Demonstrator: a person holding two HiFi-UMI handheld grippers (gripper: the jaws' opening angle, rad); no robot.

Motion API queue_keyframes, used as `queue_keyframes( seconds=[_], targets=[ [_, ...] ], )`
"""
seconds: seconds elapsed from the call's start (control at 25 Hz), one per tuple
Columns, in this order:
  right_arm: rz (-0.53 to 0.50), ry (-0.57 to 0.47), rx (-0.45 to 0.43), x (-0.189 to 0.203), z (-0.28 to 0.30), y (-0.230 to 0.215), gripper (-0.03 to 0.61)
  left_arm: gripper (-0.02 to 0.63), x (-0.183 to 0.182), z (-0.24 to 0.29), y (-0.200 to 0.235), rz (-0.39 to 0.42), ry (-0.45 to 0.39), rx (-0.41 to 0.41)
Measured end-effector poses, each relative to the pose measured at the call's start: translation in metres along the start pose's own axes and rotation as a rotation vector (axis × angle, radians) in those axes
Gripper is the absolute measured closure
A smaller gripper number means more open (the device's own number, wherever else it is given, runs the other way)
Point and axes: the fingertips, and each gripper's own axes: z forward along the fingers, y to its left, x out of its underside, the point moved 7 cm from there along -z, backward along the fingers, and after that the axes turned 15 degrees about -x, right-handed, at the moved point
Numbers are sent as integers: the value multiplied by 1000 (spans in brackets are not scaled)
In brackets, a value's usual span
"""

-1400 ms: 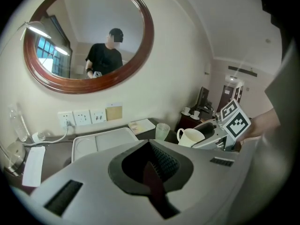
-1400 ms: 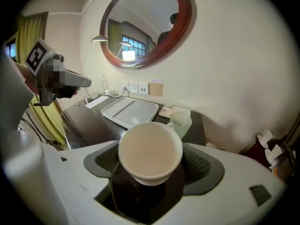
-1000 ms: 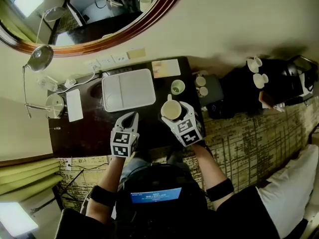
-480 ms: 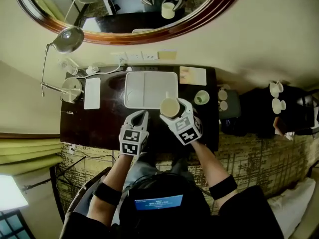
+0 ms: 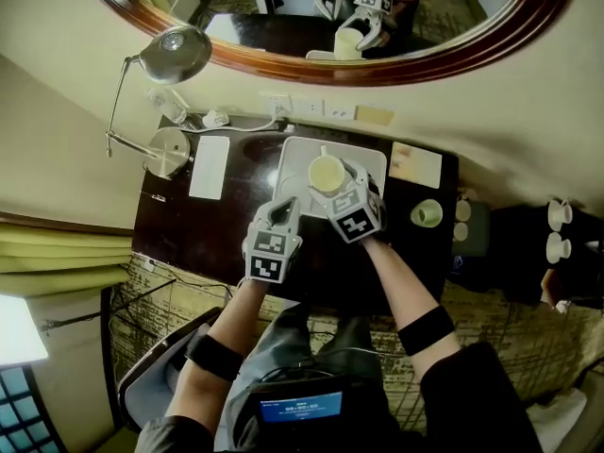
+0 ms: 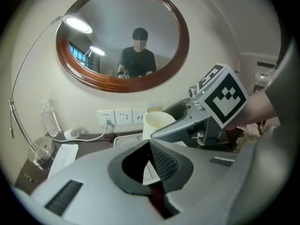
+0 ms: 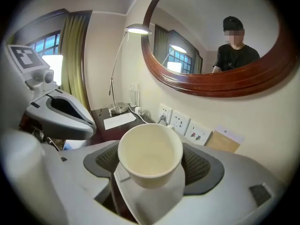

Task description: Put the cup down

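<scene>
A cream cup (image 5: 327,173) sits upright between the pads of my right gripper (image 5: 332,185), which is shut on it over the white tray (image 5: 294,161) on the dark desk (image 5: 236,234). In the right gripper view the empty cup (image 7: 150,153) fills the space between the jaws of the right gripper (image 7: 150,167). My left gripper (image 5: 284,212) is shut with nothing in it, just left of the cup at the tray's near edge. In the left gripper view the left gripper (image 6: 152,162) has its jaws together, with the cup (image 6: 157,122) ahead to the right.
A desk lamp (image 5: 176,49) with a round base (image 5: 168,151) and a white notepad (image 5: 209,168) stand at the desk's left. A small green cup (image 5: 427,213) and a card (image 5: 415,165) lie to the right. Wall sockets (image 5: 311,109) and an oval mirror (image 5: 453,36) are behind.
The right gripper carried the cup from beside the tray to over it. The left gripper moved forward to the tray's near edge. Both kept their jaws as they were.
</scene>
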Motion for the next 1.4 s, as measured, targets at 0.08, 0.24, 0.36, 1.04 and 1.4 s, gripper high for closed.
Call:
queue_keyframes(
  seconds=[0.08,0.24,0.36,1.04,1.4],
  targets=[
    [-19,-2,-5,-10,18,-8,161,614,2,8,8,-10,9,-18],
    [-50,-3,-35,-28,51,-20,160,614,2,22,19,-21,12,-50],
    [-66,-3,-54,-31,72,-28,160,614,3,32,20,-14,9,-59],
    [-68,41,-57,-20,141,-48,158,614,17,53,38,-45,3,-100],
    [-30,50,-47,-9,150,-50,138,614,13,56,43,-48,-4,-94]
  ],
)
